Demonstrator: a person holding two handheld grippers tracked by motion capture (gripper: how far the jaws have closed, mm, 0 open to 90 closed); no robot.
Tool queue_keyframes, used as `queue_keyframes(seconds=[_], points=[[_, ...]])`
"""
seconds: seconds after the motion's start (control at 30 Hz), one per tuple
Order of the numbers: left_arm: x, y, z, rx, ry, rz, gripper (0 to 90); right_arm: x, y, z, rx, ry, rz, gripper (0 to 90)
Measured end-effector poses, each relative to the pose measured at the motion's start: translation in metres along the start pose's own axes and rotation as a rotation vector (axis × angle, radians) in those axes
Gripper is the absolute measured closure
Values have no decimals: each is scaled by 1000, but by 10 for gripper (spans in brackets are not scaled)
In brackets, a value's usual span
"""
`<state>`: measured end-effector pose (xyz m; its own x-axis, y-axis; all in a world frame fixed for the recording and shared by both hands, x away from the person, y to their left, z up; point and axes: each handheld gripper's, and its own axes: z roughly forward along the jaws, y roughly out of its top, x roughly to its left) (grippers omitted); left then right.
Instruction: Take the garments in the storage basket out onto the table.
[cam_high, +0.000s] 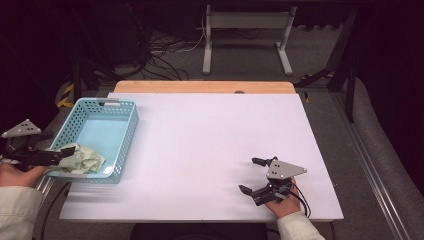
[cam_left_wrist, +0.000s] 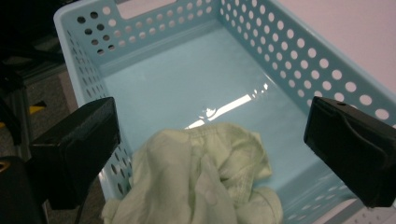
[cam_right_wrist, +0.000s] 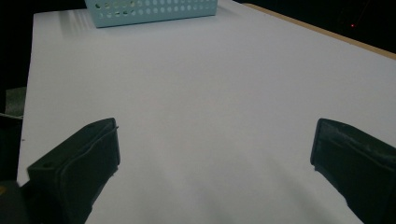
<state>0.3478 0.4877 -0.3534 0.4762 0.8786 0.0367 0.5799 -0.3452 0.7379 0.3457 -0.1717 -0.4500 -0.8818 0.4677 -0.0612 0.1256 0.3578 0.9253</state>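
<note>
Lying between spread left hand-held gripper (cam_left_wrist: 205, 154) jaws — cloth (cam_left_wrist: 205, 182)

The left tongs (cam_left_wrist: 210, 135) stand wide apart over a pale blue perforated basket (cam_left_wrist: 299, 51). Between and just below them a crumpled light green cloth (cam_left_wrist: 201, 182) lies draped over the basket's near rim.

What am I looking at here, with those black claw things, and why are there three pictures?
A person holds a hand-held gripper in each hand, a two-jaw tool. The high view looks down on the white table. The other two pictures come from cameras riding on each tool.

The left hand-held gripper, jaws wide apart, hovers over a crumpled pale green cloth lying at the near end of a perforated light blue plastic basket, partly draped over its rim. The right hand-held gripper, open, holds nothing above bare table.
</note>
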Motion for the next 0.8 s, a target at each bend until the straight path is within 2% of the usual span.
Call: queue_keyframes(seconds=[0.1, 0.23, 0.33, 0.37, 0.8], points=[[1, -3, 0, 35, -2, -14, 64, 0, 0, 0, 1, 0, 1, 18], [2, -3, 0, 91, 12, -6, 66, 0, 0, 0, 1, 1, 1, 18], [2, -4, 1, 122, 5, -11, 76, 0, 0, 0, 1, 1, 0, 18], [2, -4, 1, 133, 15, -2, 79, 0, 0, 0, 2, 2, 1, 18], [2, -5, 10, 245, 25, 7, 159, 0, 0, 0, 0, 11, 3, 17]])
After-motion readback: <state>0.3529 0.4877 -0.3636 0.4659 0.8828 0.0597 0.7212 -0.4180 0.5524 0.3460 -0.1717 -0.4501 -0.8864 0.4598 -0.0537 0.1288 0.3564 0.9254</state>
